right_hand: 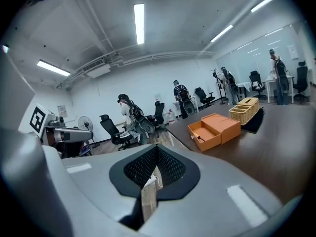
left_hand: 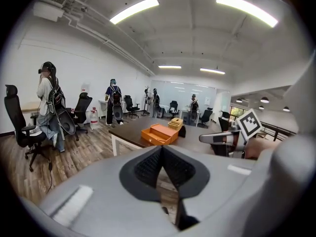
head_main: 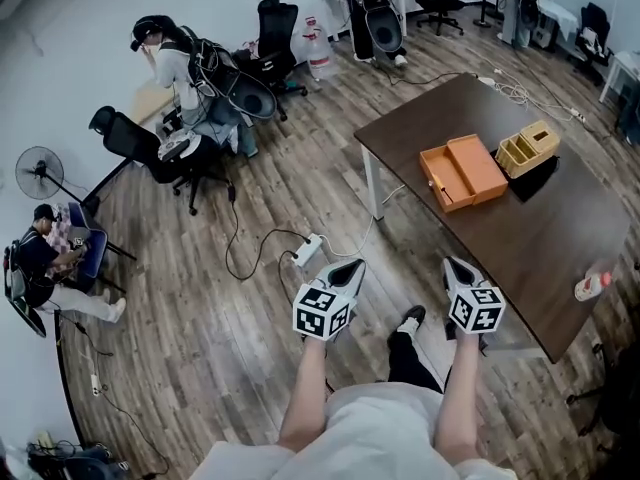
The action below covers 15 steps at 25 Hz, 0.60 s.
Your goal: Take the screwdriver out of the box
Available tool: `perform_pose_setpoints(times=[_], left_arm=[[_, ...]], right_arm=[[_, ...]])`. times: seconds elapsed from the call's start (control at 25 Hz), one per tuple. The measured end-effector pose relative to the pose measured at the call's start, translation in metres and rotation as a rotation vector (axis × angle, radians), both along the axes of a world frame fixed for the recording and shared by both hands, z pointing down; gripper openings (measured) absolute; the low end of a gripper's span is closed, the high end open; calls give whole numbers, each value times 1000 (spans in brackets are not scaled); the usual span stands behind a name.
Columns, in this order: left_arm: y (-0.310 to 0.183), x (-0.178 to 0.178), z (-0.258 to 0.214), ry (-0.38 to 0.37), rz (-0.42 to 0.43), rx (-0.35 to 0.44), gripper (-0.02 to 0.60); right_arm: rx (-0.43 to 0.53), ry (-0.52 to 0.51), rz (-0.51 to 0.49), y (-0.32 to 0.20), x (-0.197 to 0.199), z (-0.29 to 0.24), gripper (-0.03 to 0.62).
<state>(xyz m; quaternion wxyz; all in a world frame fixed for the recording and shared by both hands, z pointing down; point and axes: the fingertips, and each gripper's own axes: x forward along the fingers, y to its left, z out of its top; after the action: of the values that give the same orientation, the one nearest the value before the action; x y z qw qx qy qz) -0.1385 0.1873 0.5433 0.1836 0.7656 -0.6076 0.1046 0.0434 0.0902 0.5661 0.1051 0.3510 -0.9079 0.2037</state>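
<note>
Head view: screwdriver (head_main: 438, 191) is lying in the orange box (head_main: 481, 164) — axis running eleven-to-five o'clock; left gripper (head_main: 354, 264) and right gripper (head_main: 452, 264) are hovering pressed shut, empty.

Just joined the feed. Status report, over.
Left gripper and right gripper both shut, empty, short of the table. Screwdriver lies in the open orange box. Wicker basket beside the box, path clear.
</note>
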Motion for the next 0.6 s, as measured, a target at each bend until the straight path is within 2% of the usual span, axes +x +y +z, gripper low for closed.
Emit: perform_pose_setpoints(times=[0.16, 0.6], left_arm=[[-50, -7, -6, -24, 19, -3, 54], [-181, 29, 13, -82, 166, -73, 54]], right_arm=[[-10, -22, -7, -44, -18, -5, 0], [-71, -2, -24, -161, -28, -1, 2]])
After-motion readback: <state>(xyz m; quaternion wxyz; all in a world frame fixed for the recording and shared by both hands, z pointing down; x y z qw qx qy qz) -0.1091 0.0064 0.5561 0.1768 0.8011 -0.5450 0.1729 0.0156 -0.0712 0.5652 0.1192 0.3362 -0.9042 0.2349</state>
